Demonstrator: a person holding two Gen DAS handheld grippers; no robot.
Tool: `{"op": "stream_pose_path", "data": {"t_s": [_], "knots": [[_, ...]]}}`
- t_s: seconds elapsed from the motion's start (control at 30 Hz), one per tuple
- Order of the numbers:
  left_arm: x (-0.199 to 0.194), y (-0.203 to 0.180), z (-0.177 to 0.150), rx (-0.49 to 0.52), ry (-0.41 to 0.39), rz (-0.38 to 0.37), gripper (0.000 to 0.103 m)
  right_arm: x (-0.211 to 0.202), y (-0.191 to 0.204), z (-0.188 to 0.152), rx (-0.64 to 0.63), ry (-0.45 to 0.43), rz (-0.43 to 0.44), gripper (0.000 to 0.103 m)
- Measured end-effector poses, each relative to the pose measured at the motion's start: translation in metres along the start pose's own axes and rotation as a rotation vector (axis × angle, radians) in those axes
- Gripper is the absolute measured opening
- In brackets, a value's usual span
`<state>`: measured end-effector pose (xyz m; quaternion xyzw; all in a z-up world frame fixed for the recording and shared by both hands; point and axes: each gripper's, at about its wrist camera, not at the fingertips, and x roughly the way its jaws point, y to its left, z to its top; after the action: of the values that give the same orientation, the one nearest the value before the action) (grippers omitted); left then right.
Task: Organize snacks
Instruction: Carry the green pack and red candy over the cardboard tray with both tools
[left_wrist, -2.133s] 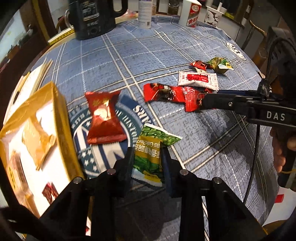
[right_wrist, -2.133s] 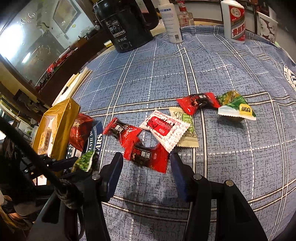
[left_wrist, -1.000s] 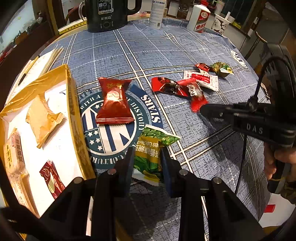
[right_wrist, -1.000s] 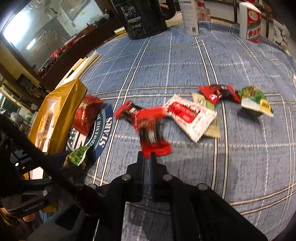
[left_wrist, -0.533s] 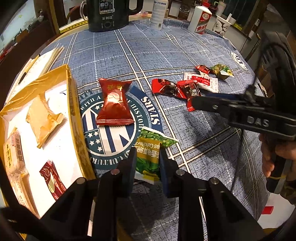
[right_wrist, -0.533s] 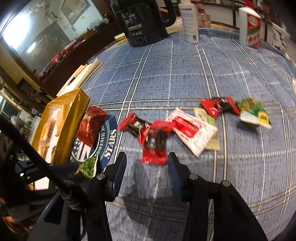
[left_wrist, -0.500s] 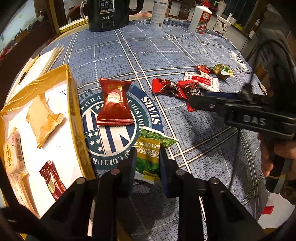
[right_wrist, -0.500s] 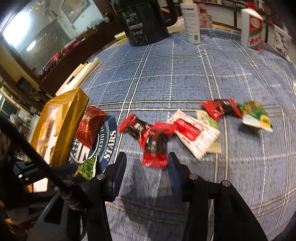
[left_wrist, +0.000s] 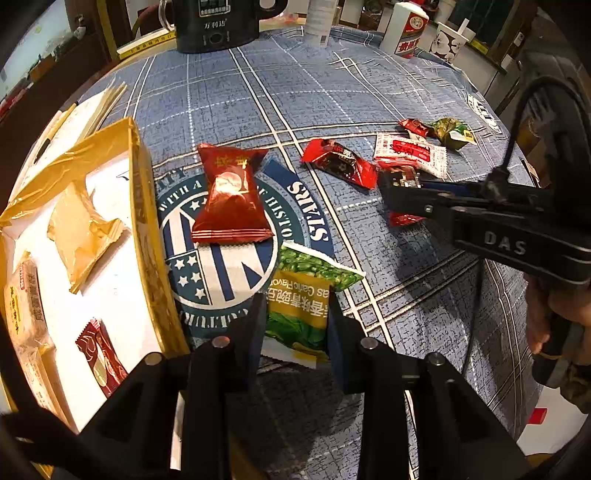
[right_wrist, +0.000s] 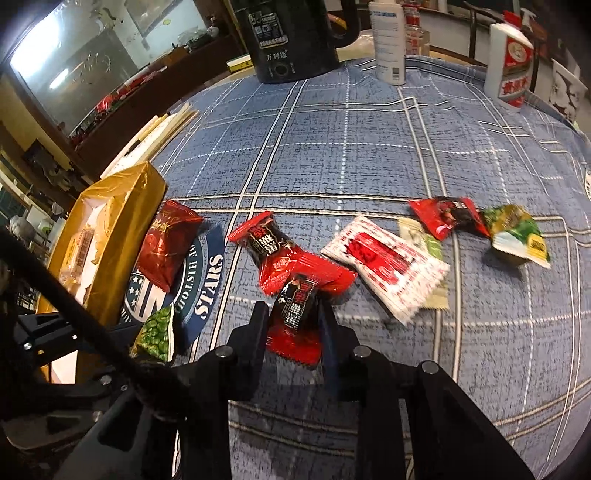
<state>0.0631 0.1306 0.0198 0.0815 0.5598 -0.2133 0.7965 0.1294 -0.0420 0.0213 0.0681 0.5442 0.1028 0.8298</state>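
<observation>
My left gripper (left_wrist: 295, 306) has a green pea packet (left_wrist: 306, 280) between its fingers; the pads touch its sides while the jaws are opening slightly. It sits just right of the open gold box (left_wrist: 144, 229), which holds several wrapped snacks. My right gripper (right_wrist: 291, 314) is closing its jaws on a red and black snack packet (right_wrist: 293, 341), which looks pinched between the fingers. The same right gripper (left_wrist: 399, 201) shows in the left wrist view at the right. A dark red packet (left_wrist: 231, 199) lies on the round emblem beside the box.
On the blue plaid cloth lie another red packet (right_wrist: 280, 251), a white and red sachet (right_wrist: 384, 266), a small red wrapper (right_wrist: 447, 216) and a crumpled green packet (right_wrist: 517, 236). A black kettle (left_wrist: 216, 22), bottles and a paper cup (left_wrist: 448, 42) stand at the far edge.
The right gripper went from shut to open with the red packet on the cloth between its fingers, then closed in on it again. The left gripper and green packet stayed put.
</observation>
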Motion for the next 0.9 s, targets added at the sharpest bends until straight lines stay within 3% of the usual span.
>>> {"op": "stream_pose_path", "data": {"t_s": [0.53,0.9], "knots": [[-0.029,-0.009,-0.008,0.016,-0.061,-0.040,0.029,-0.036,0.012,-0.016,0.019,-0.062,0.051,0.026],[-0.065,0.009,-0.023,-0.020,-0.118,-0.034,0.029,-0.049,0.039,-0.021,0.000,-0.096,0.114,0.026]]}}
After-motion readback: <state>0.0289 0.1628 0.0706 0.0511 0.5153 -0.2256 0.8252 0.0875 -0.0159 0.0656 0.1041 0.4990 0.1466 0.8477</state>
